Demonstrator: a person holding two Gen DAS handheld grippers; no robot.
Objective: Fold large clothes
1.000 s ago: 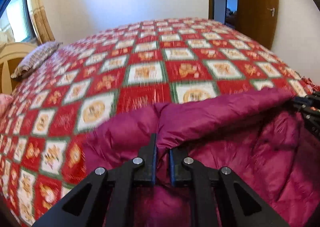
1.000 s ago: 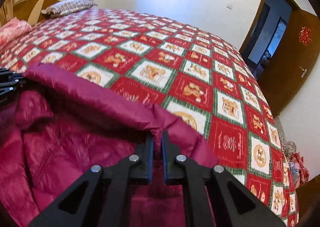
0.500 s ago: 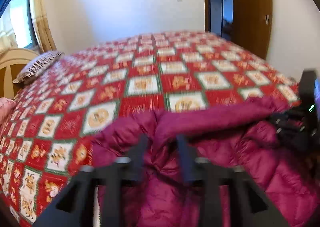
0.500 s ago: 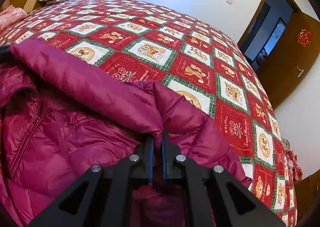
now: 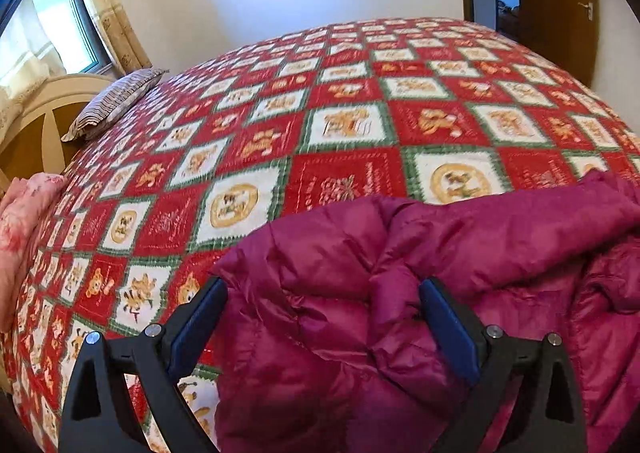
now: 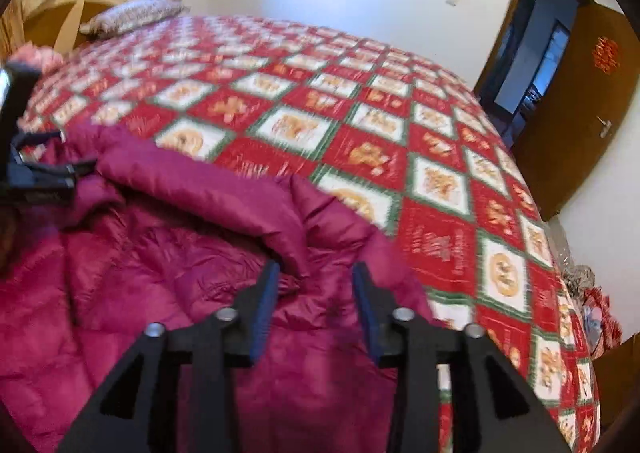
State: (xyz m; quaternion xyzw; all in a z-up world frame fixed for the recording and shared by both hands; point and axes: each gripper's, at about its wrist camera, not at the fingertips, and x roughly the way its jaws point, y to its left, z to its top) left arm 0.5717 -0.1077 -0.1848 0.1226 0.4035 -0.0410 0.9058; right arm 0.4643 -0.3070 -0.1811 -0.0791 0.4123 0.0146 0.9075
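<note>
A magenta puffy down jacket lies on the bed, its far edge folded over toward me. My left gripper is open wide, its jaws apart over the jacket's left corner, holding nothing. In the right wrist view the jacket fills the lower left. My right gripper is open just above the jacket's right corner. The left gripper shows at that view's left edge.
The bed carries a red, white and green patchwork blanket. A striped pillow and a pink bundle lie by the wooden headboard at left. A brown door stands open at right.
Both grippers were shut on the jacket's folded edge and have opened, letting it go. The jacket now rests on the bed. Both grippers have drawn back slightly.
</note>
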